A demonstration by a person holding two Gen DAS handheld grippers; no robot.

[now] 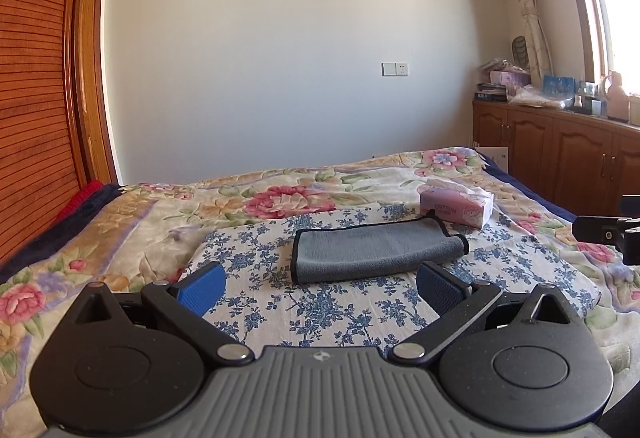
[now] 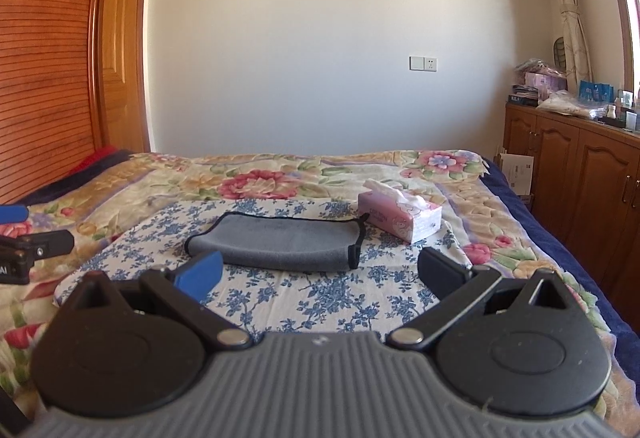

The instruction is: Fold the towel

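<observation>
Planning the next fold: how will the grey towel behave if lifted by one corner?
The grey towel lies folded with a soft, rounded edge, so it probably droops and unfolds. It looks thin, likely light. Its fuzzy surface suggests it won't slip easily.

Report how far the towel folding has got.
Done: the towel lies folded over at least once on the blue-flowered cloth, beside the tissue box. In hand: nothing; left gripper and right gripper are open. Left: perhaps another fold.
</observation>
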